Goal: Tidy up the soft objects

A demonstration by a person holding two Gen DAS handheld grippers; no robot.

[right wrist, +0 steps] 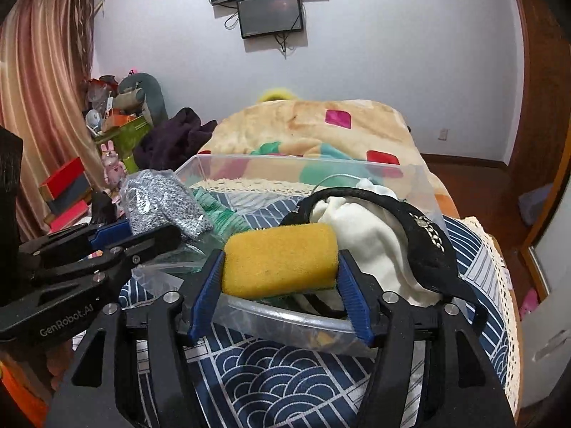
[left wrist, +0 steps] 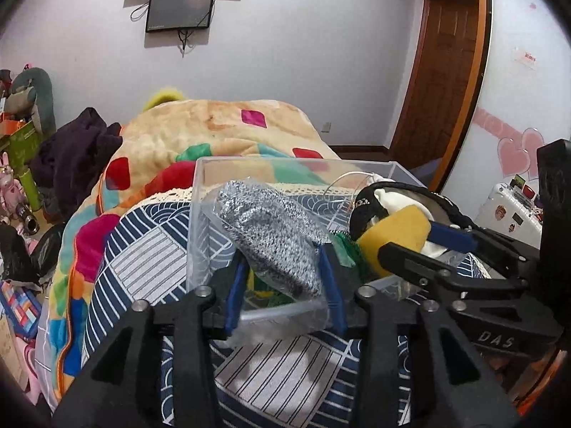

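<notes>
A clear plastic bin stands on a blue patterned cloth. My left gripper is shut on a bagged silver wire scourer over the bin's left part. My right gripper is shut on a yellow sponge above the bin's near rim; it also shows in the left wrist view. Inside the bin lie a white cloth, a black band and a green mesh scrubber.
A colourful blanket lies bunched behind the bin, with dark purple clothing to its left. Toys and boxes crowd the left wall. A wooden door is on the right.
</notes>
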